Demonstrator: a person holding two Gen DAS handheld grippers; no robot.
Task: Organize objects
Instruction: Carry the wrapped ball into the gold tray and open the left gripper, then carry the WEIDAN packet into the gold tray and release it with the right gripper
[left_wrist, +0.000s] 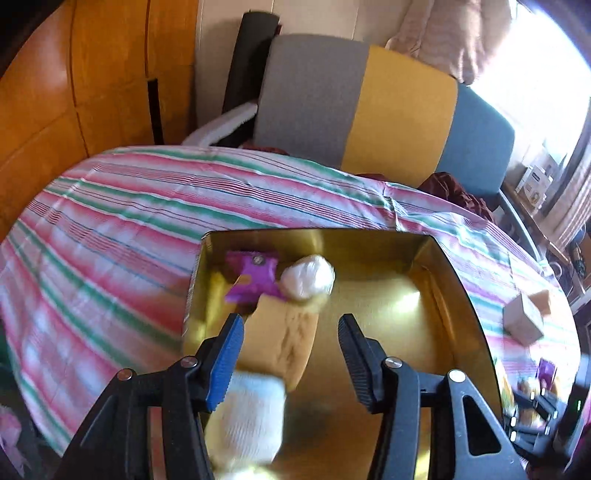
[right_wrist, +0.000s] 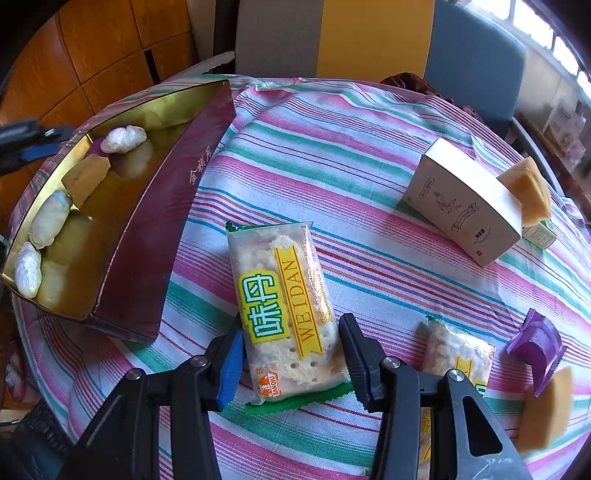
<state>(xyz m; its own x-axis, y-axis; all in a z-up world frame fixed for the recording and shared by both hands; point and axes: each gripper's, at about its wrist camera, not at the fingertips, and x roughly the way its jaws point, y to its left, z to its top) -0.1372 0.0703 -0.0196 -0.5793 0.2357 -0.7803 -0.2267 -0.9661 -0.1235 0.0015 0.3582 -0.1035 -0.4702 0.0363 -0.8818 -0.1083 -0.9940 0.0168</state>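
A gold-lined box (left_wrist: 454, 280) with maroon sides (right_wrist: 147, 236) stands on the striped tablecloth. In it lie a purple packet (left_wrist: 255, 277), white wrapped sweets (left_wrist: 308, 277) and a tan cake (left_wrist: 284, 336). My left gripper (left_wrist: 291, 339) is open above the box, with a white sweet (left_wrist: 247, 417) just under its blue finger. My right gripper (right_wrist: 291, 347) is open around the near end of a Weidan cracker packet (right_wrist: 284, 302) that lies on the cloth. A second cracker packet (right_wrist: 458, 354) lies to its right.
A white carton (right_wrist: 465, 203) with a tan cake (right_wrist: 528, 192) behind it stands at the far right. A purple packet (right_wrist: 535, 343) and another tan cake (right_wrist: 546, 406) lie at the near right. Chairs (left_wrist: 332, 99) stand behind the round table.
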